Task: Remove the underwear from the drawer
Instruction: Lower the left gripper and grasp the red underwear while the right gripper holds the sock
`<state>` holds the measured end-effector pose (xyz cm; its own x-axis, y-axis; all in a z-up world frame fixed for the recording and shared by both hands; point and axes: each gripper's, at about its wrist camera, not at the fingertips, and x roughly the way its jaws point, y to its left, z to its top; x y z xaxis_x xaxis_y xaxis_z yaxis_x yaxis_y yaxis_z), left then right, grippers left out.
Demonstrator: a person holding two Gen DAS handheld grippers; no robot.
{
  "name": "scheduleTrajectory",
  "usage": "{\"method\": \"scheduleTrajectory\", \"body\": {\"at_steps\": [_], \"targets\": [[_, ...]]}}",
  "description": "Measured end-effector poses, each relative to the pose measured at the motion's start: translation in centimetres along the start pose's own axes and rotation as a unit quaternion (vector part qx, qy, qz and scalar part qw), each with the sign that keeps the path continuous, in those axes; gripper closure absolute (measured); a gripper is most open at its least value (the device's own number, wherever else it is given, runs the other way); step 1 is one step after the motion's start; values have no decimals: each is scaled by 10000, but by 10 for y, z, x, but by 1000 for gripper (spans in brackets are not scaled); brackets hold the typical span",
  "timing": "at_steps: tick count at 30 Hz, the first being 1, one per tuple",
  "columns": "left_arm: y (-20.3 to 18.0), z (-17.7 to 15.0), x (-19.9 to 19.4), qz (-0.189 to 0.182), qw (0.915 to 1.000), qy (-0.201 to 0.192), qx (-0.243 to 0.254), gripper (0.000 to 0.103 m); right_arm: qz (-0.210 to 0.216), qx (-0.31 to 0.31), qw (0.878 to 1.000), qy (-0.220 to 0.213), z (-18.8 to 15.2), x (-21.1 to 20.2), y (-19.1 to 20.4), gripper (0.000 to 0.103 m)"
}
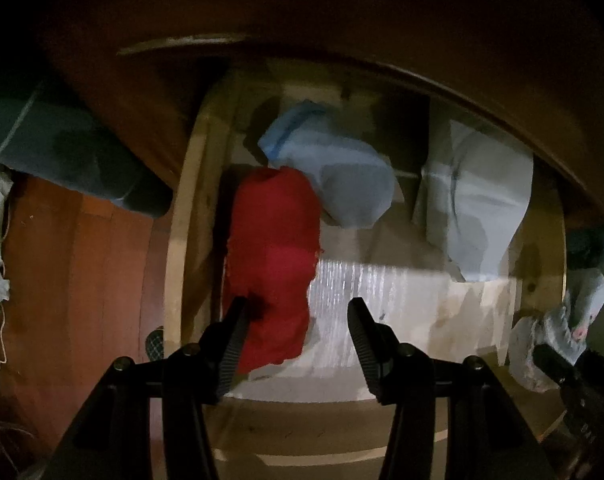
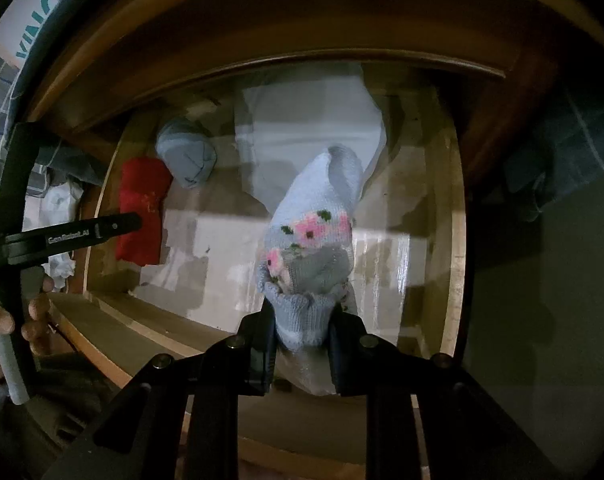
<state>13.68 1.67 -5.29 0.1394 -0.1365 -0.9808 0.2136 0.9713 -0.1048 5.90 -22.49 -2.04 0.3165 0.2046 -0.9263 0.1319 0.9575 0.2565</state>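
Observation:
The wooden drawer [image 1: 190,200] stands pulled out. Inside lie a red folded garment [image 1: 274,256], a rolled pale blue piece [image 1: 334,172] and a flat light blue garment [image 1: 474,208]. My left gripper [image 1: 298,302] hangs open over the near end of the red garment, its left finger [image 1: 234,332] at the cloth's edge. My right gripper [image 2: 302,320] is shut on a pale blue knit piece with pink flowers [image 2: 314,232], held above the drawer's floor. The red garment [image 2: 144,216] and the blue roll [image 2: 186,156] lie to its left.
The cabinet's dark wooden top [image 1: 342,20] overhangs the drawer's back. Left of the drawer are a reddish wood floor [image 1: 74,260] and dark cloth [image 1: 62,152]. A hand [image 2: 6,320] grips the left tool's handle. The drawer's white lined floor [image 1: 402,308] lies bare in front.

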Motion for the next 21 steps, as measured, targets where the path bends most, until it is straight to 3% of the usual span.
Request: {"method": "scheduleTrajectory", "body": {"at_steps": [15,21], "targets": [[11,20,29,366,9975,552,-260,51,1,-179,9997,148,-2,4,2,82],[-6,24,38,810,9940,724,128,51,-37,-171,9997,179,-3,6,1,82]]}}
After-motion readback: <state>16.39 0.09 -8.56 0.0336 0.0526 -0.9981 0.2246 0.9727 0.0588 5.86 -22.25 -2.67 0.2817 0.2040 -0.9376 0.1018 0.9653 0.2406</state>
